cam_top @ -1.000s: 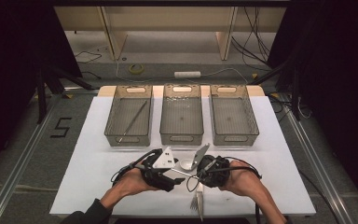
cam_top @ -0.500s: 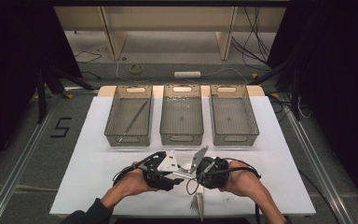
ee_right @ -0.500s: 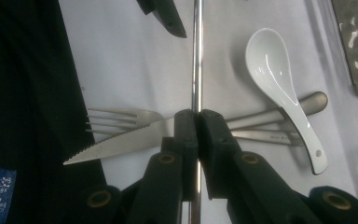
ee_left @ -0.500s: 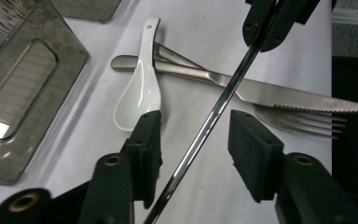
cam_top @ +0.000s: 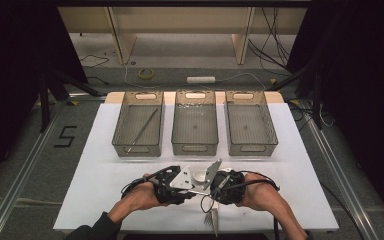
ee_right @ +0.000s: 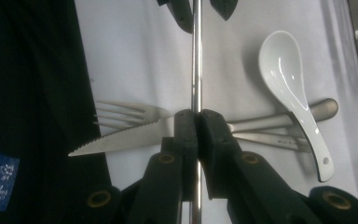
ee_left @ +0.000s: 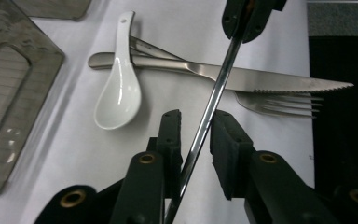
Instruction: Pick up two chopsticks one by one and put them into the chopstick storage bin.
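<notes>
The left gripper (ee_left: 193,128) has just been closing on a metal chopstick (ee_left: 214,95), its jaws not quite pinching, likely to take it over. At three o'clock the right gripper (ee_right: 196,122), pressed together, clamps the chopstick above the white table (cam_top: 105,175). Under it lie a porcelain spoon (ee_left: 119,88), knife (ee_left: 242,77) and fork (ee_left: 279,103), probably awaiting sorting into the trays (cam_top: 137,127) at twelve o'clock. A "5" (cam_top: 66,136) marks the floor at nine.

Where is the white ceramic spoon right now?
The white ceramic spoon lies on the white table near its front middle, its handle resting across the knife and fork, just ahead of both claws in the high view.
</notes>
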